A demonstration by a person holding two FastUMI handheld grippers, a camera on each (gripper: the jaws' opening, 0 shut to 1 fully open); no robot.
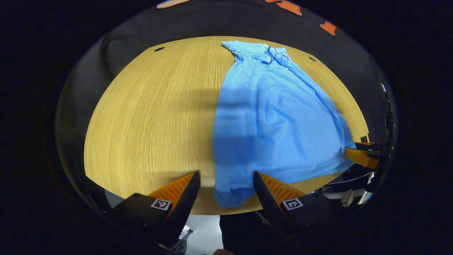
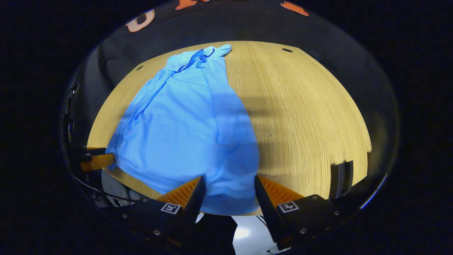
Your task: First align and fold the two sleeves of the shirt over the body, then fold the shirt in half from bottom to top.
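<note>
Bright, sharp centre; warped dark edges

The left hand-held gripper [image 1: 226,180] is held level, its fingers spread wide apart and pressing on nothing. The right hand-held gripper [image 2: 228,184] is posed the same way, fingers equally parted. Each sits off to the other's side: the right one at the right edge of the left gripper view [image 1: 361,156], the left one at the left edge of the right gripper view [image 2: 93,159].
</note>
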